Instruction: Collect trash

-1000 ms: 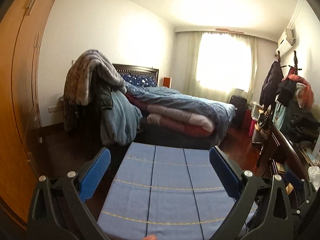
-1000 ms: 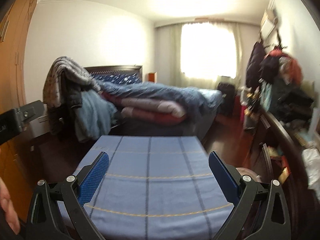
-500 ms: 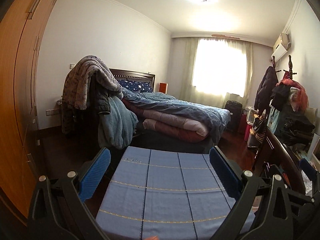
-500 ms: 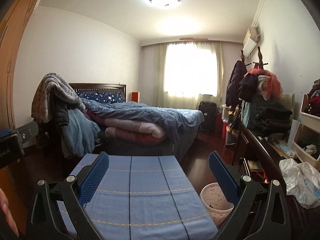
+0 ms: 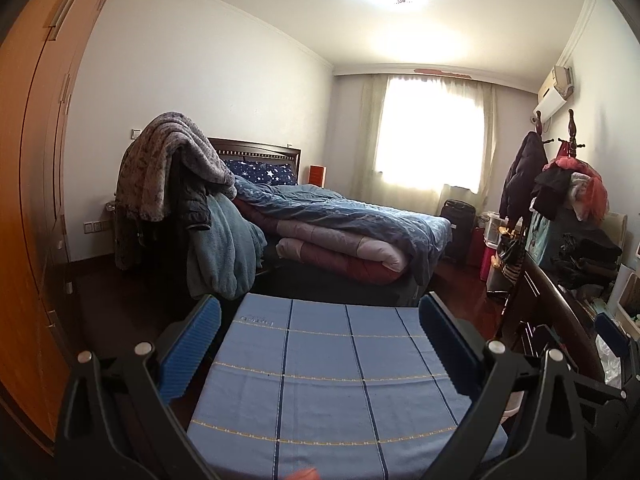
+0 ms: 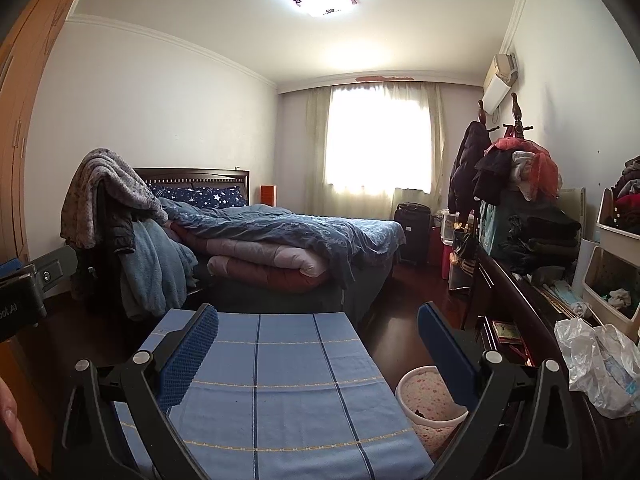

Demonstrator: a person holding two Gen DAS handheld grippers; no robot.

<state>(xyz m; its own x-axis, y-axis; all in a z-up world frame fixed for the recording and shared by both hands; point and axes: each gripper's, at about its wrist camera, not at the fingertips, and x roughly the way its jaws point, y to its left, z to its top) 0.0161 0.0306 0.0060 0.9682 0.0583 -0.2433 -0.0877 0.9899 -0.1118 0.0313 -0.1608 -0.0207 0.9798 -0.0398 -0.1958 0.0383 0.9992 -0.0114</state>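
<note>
My left gripper (image 5: 320, 344) is open and empty, held over a table with a blue checked cloth (image 5: 332, 384). My right gripper (image 6: 318, 344) is open and empty over the same cloth (image 6: 280, 392). A white waste bin with pink dots (image 6: 428, 408) stands on the floor at the table's right side, below my right gripper's right finger. A crumpled clear plastic bag (image 6: 600, 364) lies on the dark wooden desk (image 6: 520, 312) to the right. No trash shows on the cloth.
A bed with blue and pink quilts (image 6: 288, 244) stands beyond the table. A chair piled with blankets (image 5: 180, 204) is on the left. A wooden wardrobe (image 5: 28, 200) lines the left wall. A coat rack with clothes (image 6: 512, 168) stands at the right.
Both views have tilted and shifted right: the ceiling lamp came into view, and the waste bin and plastic bag appeared in the right wrist view. Both grippers stayed open.
</note>
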